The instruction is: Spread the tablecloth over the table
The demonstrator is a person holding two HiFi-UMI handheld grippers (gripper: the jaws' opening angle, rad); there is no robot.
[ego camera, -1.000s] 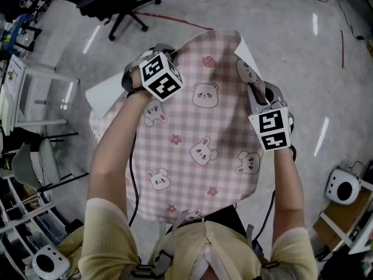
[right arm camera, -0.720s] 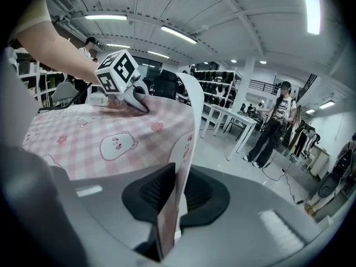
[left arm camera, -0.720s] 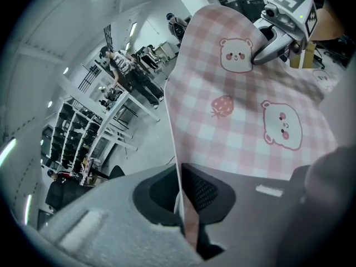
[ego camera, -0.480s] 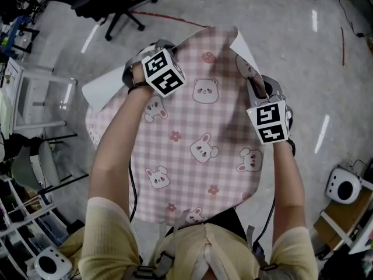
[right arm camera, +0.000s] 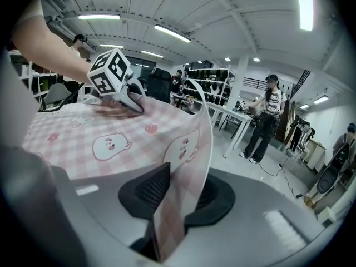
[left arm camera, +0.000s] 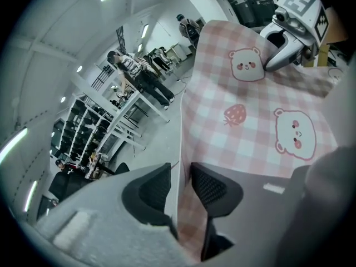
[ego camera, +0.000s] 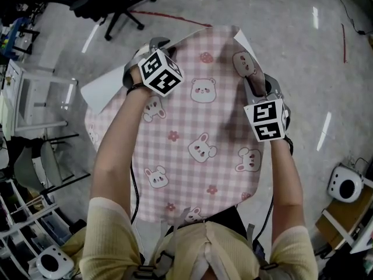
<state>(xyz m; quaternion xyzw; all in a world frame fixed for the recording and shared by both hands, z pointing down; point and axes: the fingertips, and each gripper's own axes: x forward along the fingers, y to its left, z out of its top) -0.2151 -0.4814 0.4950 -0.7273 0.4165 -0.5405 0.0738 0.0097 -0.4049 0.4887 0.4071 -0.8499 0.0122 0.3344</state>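
A pink checked tablecloth (ego camera: pixel 198 150) printed with bears and rabbits lies over a small white table (ego camera: pixel 100 91). My left gripper (ego camera: pixel 152 42) is at the cloth's far left corner. In the left gripper view its jaws (left arm camera: pixel 181 174) are opening, and the cloth's edge (left arm camera: pixel 186 204) runs loose through the gap. My right gripper (ego camera: pixel 254 81) is at the far right edge. Its jaws (right arm camera: pixel 181 191) are opening too, and a flap of the cloth (right arm camera: pixel 189 154) stands upright between them. Each gripper also shows in the other's view: the right gripper (left arm camera: pixel 273 64) and the left gripper (right arm camera: pixel 135 105).
A black office chair (ego camera: pixel 111 7) stands on the grey floor beyond the table. White shelving (ego camera: pixel 35 98) is at the left and a white device (ego camera: pixel 344 186) at the right. A person (right arm camera: pixel 264 121) stands by white tables (right arm camera: pixel 239 114) further off.
Both grippers have crept slightly toward the table's far edge, and the cloth's far edge has gone with them. The cloth otherwise lies as before.
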